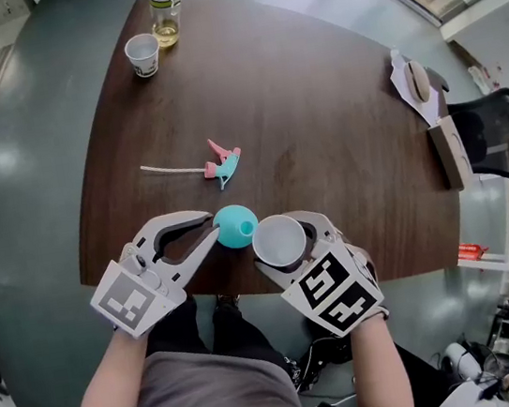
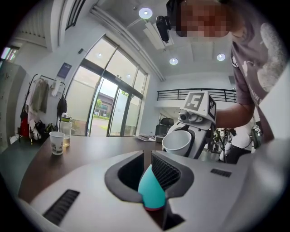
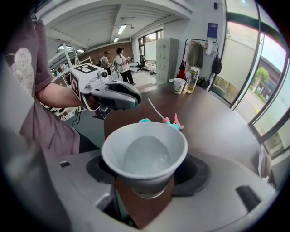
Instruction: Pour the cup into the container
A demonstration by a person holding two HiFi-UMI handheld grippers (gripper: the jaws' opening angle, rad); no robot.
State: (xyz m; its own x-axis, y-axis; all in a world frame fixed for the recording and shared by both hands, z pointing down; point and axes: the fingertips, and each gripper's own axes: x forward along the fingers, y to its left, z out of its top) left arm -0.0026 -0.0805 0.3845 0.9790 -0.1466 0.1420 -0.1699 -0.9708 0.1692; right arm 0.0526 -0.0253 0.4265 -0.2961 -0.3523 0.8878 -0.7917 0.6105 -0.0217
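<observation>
- Here the left gripper [image 1: 212, 226] is clamped on a teal container [image 1: 235, 226], which sits wedged between its jaws with the open mouth facing up.
- The right gripper [image 1: 289, 242] grasps a white cup [image 3: 145, 181] by its lower part; the cup is tipped and holds clear liquid [image 3: 146, 158].
- The cup is just beside the container, on its right, both above the near edge of the dark wooden table [image 1: 318, 122].
- A pink and teal spray head [image 1: 223, 164] with a white tube lies mid-table.
- At the far end stand a printed paper cup [image 1: 143, 54] and a glass jar [image 1: 166, 14], near each other.
</observation>
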